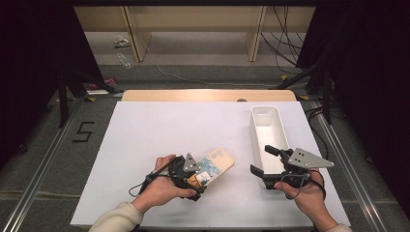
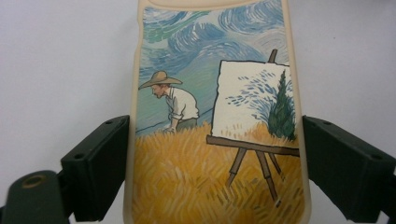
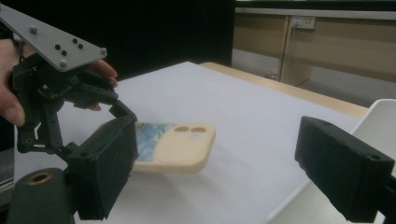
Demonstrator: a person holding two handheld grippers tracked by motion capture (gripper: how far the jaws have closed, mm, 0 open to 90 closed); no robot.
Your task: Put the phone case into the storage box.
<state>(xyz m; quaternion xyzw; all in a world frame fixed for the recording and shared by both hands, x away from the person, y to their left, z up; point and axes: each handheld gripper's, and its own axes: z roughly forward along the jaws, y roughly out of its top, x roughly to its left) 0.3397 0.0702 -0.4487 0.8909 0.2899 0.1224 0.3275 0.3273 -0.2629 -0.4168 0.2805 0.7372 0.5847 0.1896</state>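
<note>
I count one phone case (image 1: 214,166), clamped by my left gripper (image 1: 193,180) near the table's (image 1: 159,130) front edge. One white bin (image 1: 267,126) sits right; my right gripper (image 1: 263,162), jaws apart, hovers over its near end.

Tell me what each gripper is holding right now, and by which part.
The left gripper holds the phone case, its jaws on the two long side edges near the bottom end, opposite the camera cutouts. The right gripper holds nothing; its jaws stand open by the white bin.
</note>
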